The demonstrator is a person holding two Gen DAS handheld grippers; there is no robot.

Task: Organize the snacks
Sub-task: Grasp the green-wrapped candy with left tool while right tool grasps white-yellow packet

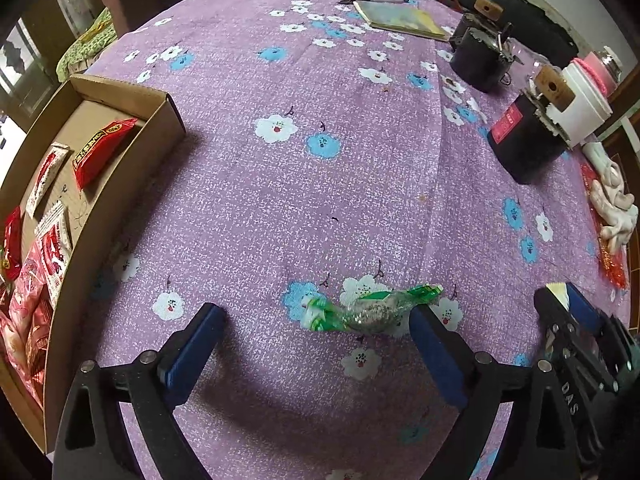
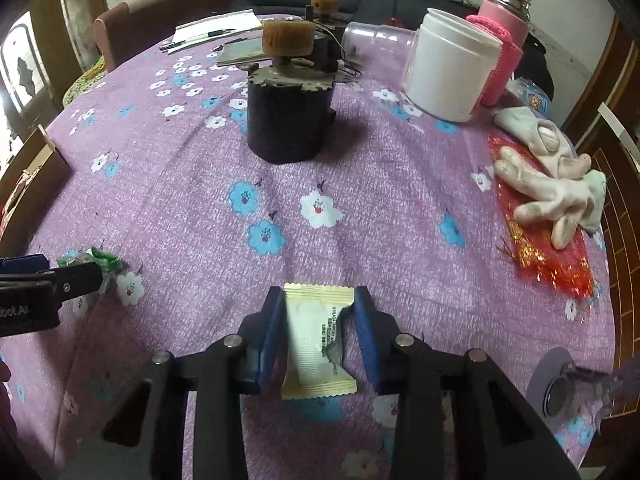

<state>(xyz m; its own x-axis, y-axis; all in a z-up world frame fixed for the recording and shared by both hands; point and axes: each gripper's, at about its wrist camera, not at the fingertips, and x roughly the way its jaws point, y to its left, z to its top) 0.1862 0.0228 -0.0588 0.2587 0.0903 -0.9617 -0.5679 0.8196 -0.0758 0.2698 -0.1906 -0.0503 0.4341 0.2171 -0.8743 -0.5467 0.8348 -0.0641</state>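
At far left, my cardboard box (image 1: 120, 96) held several red packets. My left claw (image 1: 316, 330) hung spread wide near one green candy (image 1: 372, 308), lower centre. My right claw (image 2: 318, 320) clenched one cream packet (image 2: 316, 344) above the table (image 2: 360, 200).

The left gripper (image 1: 316, 328) hangs over a purple cloth with flowers (image 1: 320, 160), its two blue fingers (image 1: 192, 344) wide apart. A green candy (image 1: 370, 308) lies on the cloth between them, its right end just beside the right finger, maybe touching it. On the left sits a cardboard box (image 1: 160, 112) with red snack packs (image 1: 98, 150) inside. The right gripper (image 1: 576, 320) shows at the right edge. Two dark jars (image 1: 524, 144) stand far right.
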